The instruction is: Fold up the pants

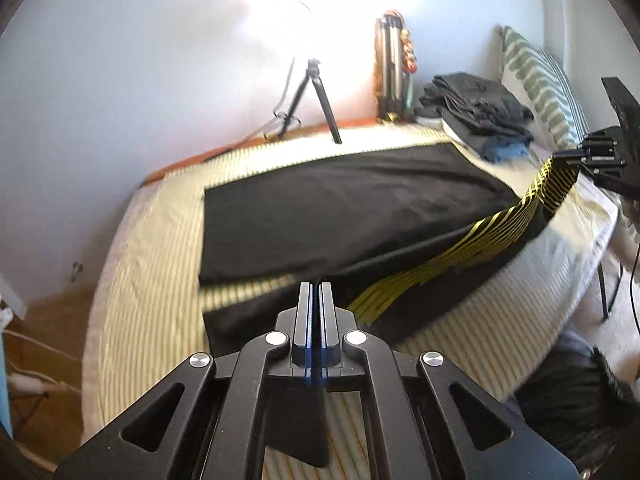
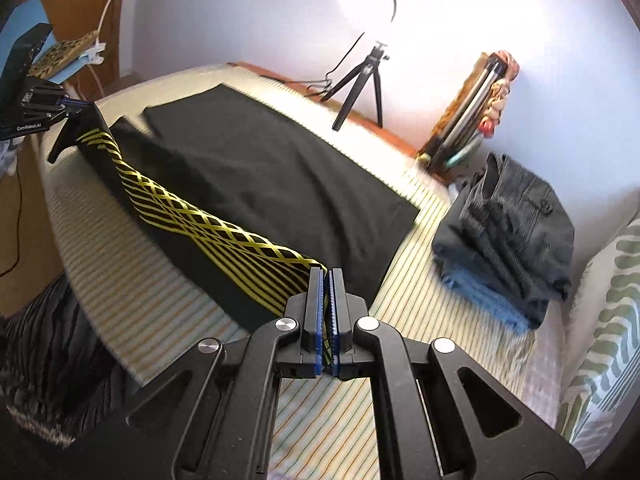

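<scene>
Black pants (image 1: 340,204) with a yellow lattice side stripe (image 1: 460,248) lie across a striped bed (image 1: 152,248). My left gripper (image 1: 316,286) is shut on the near edge of the pants and lifts it off the bed. My right gripper (image 2: 326,274) is shut on the striped edge of the pants (image 2: 260,184) at the other end. The edge hangs taut between the two grippers; the far leg lies flat. The right gripper also shows in the left wrist view (image 1: 560,156), and the left gripper in the right wrist view (image 2: 86,106).
A stack of folded grey and blue clothes (image 2: 516,232) sits on the bed near green-patterned pillows (image 1: 540,84). A small tripod (image 2: 360,80) with a bright lamp and a bundle (image 2: 468,116) stand against the wall. Dark fabric (image 2: 52,352) hangs off the bed's near side.
</scene>
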The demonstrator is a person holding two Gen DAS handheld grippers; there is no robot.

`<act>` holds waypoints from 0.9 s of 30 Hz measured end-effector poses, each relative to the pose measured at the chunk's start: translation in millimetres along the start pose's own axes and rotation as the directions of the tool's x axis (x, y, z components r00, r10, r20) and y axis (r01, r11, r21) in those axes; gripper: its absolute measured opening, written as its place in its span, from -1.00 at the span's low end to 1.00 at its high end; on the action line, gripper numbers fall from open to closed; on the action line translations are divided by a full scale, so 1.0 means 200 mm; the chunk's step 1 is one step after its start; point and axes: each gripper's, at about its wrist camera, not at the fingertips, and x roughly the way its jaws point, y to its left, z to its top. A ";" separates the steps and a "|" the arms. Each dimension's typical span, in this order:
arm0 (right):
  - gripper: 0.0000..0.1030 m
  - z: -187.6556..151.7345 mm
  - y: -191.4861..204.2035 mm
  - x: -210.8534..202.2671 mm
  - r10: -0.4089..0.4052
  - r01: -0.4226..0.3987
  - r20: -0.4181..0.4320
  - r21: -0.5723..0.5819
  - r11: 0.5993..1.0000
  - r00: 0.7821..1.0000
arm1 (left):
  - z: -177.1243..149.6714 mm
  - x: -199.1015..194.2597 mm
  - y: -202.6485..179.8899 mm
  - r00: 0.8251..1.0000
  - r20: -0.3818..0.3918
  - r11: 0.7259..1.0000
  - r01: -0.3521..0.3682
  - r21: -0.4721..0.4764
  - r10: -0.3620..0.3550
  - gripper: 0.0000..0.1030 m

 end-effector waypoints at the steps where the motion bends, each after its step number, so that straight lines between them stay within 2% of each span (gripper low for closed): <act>1: -0.94 0.03 -0.02 0.02 -0.008 0.008 0.005 -0.003 1.000 1.000 | 0.03 0.02 0.02 1.000 0.004 1.000 -0.004 0.003 0.004 -0.98; 6: -0.94 0.17 -0.12 0.14 -0.029 0.029 0.018 0.003 1.000 0.999 | 0.17 0.15 0.11 1.000 0.007 0.999 -0.025 0.028 0.025 -0.99; 10: -0.94 0.26 -0.17 0.27 -0.033 0.033 -0.006 -0.005 0.999 0.999 | 0.25 0.27 0.18 1.000 -0.026 1.000 0.005 0.027 -0.005 -0.99; 11: -0.94 0.27 -0.17 0.31 -0.034 0.033 -0.017 -0.009 0.999 0.999 | 0.26 0.30 0.21 0.999 -0.041 1.000 0.014 0.008 -0.013 -0.99; 13: -0.94 0.28 -0.18 0.36 -0.035 0.034 -0.033 -0.019 0.999 0.999 | 0.27 0.33 0.32 0.995 -0.061 0.994 0.073 -0.087 -0.079 -0.98; 14: -0.94 0.28 -0.18 0.39 -0.031 0.030 -0.044 -0.021 0.999 0.999 | 0.27 0.32 0.36 0.996 -0.053 0.991 0.069 -0.119 -0.076 -0.98; 15: -0.94 0.27 -0.19 0.40 -0.028 0.027 -0.049 -0.020 0.999 0.998 | 0.26 0.31 0.42 0.996 -0.050 0.985 0.070 -0.156 -0.079 -0.94; 16: -0.94 0.26 -0.19 0.41 -0.024 0.023 -0.054 -0.018 1.000 0.998 | 0.23 0.31 0.49 0.991 -0.061 0.970 0.107 -0.217 -0.123 -0.89; 18: -0.94 0.23 -0.18 0.43 -0.018 0.017 -0.063 -0.016 1.000 0.998 | 0.17 0.30 0.59 0.976 -0.076 0.938 0.173 -0.300 -0.205 -0.32; 19: -0.94 0.22 -0.18 0.43 -0.016 0.015 -0.066 -0.016 1.000 0.998 | 0.13 0.28 0.62 0.979 -0.072 0.934 0.159 -0.320 -0.192 -0.05; 22: -0.94 0.17 -0.18 0.44 -0.005 0.005 -0.079 -0.005 1.000 0.997 | 0.04 0.26 0.64 0.973 -0.089 0.929 0.174 -0.327 -0.213 -0.05; 27: -0.94 0.13 -0.15 0.46 0.001 -0.003 -0.103 -0.013 1.000 0.995 | -0.05 0.37 0.62 0.972 -0.182 0.948 0.086 -0.306 -0.147 -0.05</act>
